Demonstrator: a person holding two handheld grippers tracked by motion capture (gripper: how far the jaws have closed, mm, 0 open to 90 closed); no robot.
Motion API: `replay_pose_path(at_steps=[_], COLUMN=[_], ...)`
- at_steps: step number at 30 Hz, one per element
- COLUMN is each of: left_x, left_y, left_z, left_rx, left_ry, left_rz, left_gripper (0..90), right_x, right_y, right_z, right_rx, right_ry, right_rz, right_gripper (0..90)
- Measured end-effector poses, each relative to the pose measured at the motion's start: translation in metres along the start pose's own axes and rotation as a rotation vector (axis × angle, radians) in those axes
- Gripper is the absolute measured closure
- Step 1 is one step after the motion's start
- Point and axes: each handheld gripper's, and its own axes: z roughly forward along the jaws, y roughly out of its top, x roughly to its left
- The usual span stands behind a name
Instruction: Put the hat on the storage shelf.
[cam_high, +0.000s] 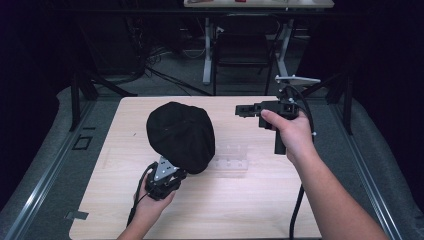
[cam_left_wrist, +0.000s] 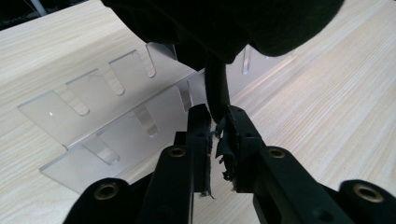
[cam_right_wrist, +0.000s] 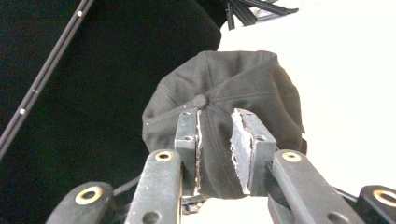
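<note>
A black cap (cam_high: 180, 135) stands up over the left half of the light wooden table (cam_high: 225, 210). My left gripper (cam_high: 172, 172) reaches up to its lower edge from below. In the left gripper view the jaws of the left gripper (cam_left_wrist: 217, 114) stand close together, with a narrow black edge of the cap (cam_left_wrist: 218, 88) pinched between their tips. Just beyond lies a clear acrylic stand (cam_left_wrist: 93, 107) with several slots, to the right of the cap (cam_high: 231, 157). My right gripper (cam_high: 239, 110) hovers right of the cap, pointing at it. It is open (cam_right_wrist: 217, 116), with the cap (cam_right_wrist: 233, 88) farther off.
The table ends close behind the cap, with grey floor and dark tripod legs (cam_high: 82, 87) beyond. A white-legged desk (cam_high: 207, 50) stands at the back. Bare wood lies in front between the two forearms.
</note>
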Motion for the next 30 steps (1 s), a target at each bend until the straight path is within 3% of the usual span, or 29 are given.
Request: replay_pose_path(at_steps=[2,5,10,19,22,30], left_x=[0.002,0.005,0.011,0.026,0.029,0.044], left_y=[0.000,-0.002,-0.008,-0.030,-0.036,-0.057], left_z=[-0.004,-0.012,-0.025,-0.042,-0.044,-0.048], left_rx=[-0.006,-0.039,-0.079,-0.055,-0.052,-0.054], left_ry=[-0.004,-0.013,-0.023,0.000,0.018,0.054], left_rz=[-0.003,-0.039,-0.099,-0.179,-0.190,-0.270], left_gripper=[77.0,70.8,59.5,51.7,50.8,49.3], right_x=[-0.001,-0.001,-0.003,-0.005,-0.006,-0.015], right_y=[-0.001,-0.004,-0.012,-0.028,-0.034,-0.053], right_z=[-0.002,-0.004,-0.009,-0.021,-0.024,-0.034], right_rx=[0.000,-0.002,-0.014,-0.007,-0.011,-0.030], right_ry=[-0.006,-0.018,-0.090,-0.208,-0.216,-0.235], right_rz=[-0.006,-0.015,-0.072,-0.153,-0.162,-0.174], right_gripper=[70.5,70.0,68.8,67.8,66.6,63.8])
